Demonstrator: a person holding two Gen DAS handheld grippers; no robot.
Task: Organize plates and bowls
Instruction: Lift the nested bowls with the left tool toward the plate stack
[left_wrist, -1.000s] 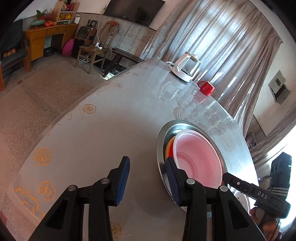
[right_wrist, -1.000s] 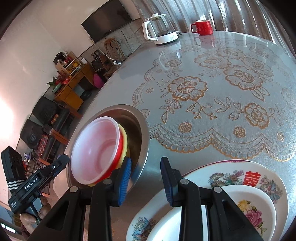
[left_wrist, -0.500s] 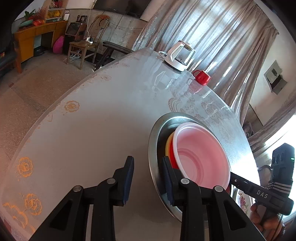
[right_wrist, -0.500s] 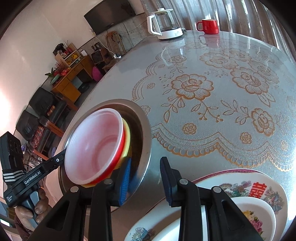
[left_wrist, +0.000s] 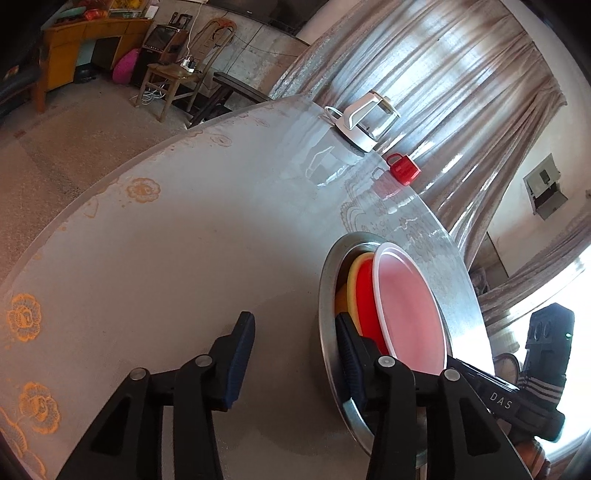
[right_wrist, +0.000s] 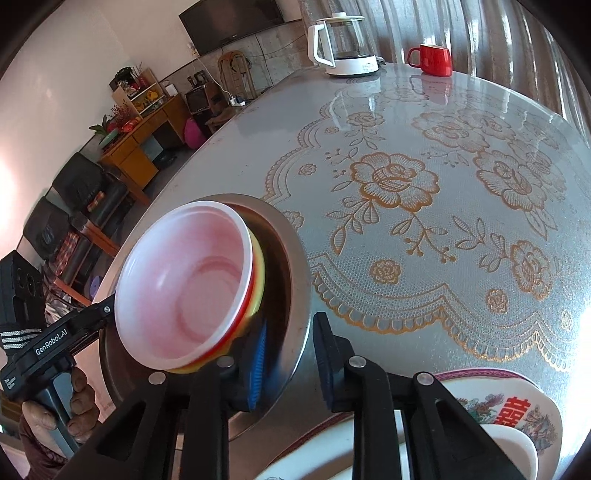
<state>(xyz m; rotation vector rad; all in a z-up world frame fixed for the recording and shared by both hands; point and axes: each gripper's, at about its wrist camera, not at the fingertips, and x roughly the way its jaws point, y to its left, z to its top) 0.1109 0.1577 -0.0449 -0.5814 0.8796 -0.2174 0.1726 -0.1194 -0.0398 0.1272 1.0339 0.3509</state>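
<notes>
Left gripper (left_wrist: 291, 350): my jaws stood open, straddling the near rim of the metal basin (left_wrist: 327, 295); one blue pad was outside over the table, the other inside the rim next to the stacked bowls. I could not tell whether either pad touched the metal.

Right gripper (right_wrist: 288, 354): my jaws were open too, set across the opposite rim of the same metal basin (right_wrist: 299, 295), left pad inside the bowl of it, right pad outside. No squeeze on the rim was visible.

Pink bowl (left_wrist: 410, 310): it sat on top of the stack inside the basin, tilted, its pale rim raised above the basin edge. From my right wrist its pink bowl (right_wrist: 184, 288) interior faced me.

Red bowl (left_wrist: 367, 295): nested directly under the pink one, only a band of it showing.

Yellow bowl (left_wrist: 352, 284): nested under the red one, its rim peeping out beside the basin wall.

Basin: it lay on the table (right_wrist: 443, 221) near the edge, on the floral cloth.

Decorated plates (right_wrist: 509, 410): just beside my right gripper, a patterned plate with a red character and a white dish lying on it.

Kettle (right_wrist: 343, 44): at the far side of the table, upright.

Red mug (right_wrist: 432, 59): just beside the kettle, upright.
</notes>
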